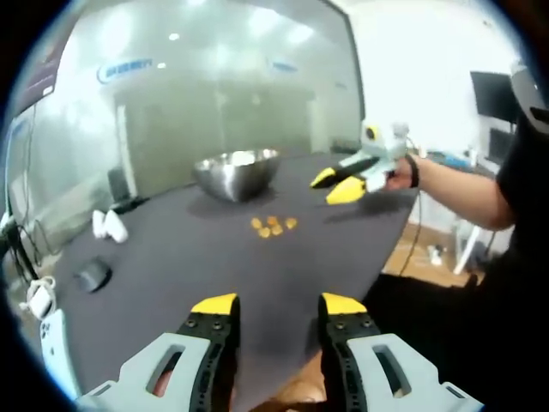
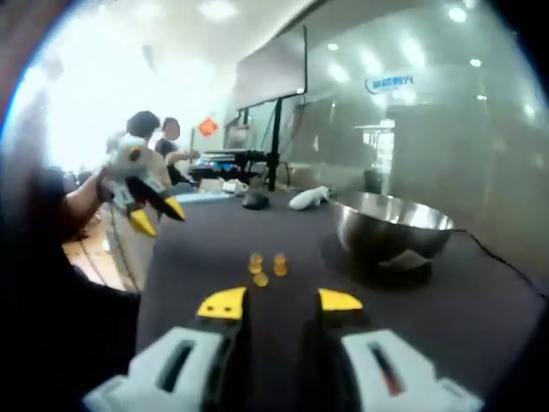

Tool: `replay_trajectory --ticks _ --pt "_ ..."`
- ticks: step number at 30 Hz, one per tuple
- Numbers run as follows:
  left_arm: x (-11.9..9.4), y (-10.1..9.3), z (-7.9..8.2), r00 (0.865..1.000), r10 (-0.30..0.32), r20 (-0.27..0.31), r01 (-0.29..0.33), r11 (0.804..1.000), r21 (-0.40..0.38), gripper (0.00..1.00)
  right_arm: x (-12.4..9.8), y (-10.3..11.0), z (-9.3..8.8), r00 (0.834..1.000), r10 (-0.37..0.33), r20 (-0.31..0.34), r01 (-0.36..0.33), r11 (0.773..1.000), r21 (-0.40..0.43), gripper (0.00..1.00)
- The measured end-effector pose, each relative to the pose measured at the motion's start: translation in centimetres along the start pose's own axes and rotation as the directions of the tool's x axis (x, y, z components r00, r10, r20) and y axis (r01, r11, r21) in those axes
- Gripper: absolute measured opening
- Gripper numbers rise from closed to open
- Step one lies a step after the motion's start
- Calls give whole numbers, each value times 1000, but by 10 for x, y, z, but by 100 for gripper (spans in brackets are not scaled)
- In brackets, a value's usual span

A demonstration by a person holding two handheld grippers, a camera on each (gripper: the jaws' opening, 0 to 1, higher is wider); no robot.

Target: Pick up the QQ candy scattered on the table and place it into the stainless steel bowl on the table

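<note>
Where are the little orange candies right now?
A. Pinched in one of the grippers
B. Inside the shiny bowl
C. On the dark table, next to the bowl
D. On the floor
C. The QQ candies lie in a small cluster on the dark table, apart from the stainless steel bowl; the left gripper and right gripper are both open and hold nothing.

Dark table (image 2: 480, 318): steel bowl (image 2: 392, 227), three orange candies (image 2: 266, 266) just left of it. Right tongs (image 2: 279, 302) (jaws apart, empty) below; left tongs (image 2: 159, 215) raised at left.
</note>
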State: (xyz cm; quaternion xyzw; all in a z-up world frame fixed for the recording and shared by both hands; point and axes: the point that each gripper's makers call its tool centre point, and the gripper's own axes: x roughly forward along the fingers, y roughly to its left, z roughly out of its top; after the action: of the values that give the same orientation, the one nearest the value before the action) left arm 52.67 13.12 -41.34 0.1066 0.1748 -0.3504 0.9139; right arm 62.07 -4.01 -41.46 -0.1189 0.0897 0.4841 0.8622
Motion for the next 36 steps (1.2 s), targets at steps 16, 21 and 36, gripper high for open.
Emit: replay_trajectory --ticks 16,21,36 --pt "-5 -4 1 999 -25 28 26 998 -50 38 55 18 3 997 66 -47 -68 997 -45 27" --pt "-3 -3 0 999 -25 28 26 998 -57 38 64 22 2 995 87 -50 -88 996 -24 25" --pt "-4 0 -7 1000 -4 10 4 998 -56 38 63 20 -1 995 58 -85 -57 998 18 9"
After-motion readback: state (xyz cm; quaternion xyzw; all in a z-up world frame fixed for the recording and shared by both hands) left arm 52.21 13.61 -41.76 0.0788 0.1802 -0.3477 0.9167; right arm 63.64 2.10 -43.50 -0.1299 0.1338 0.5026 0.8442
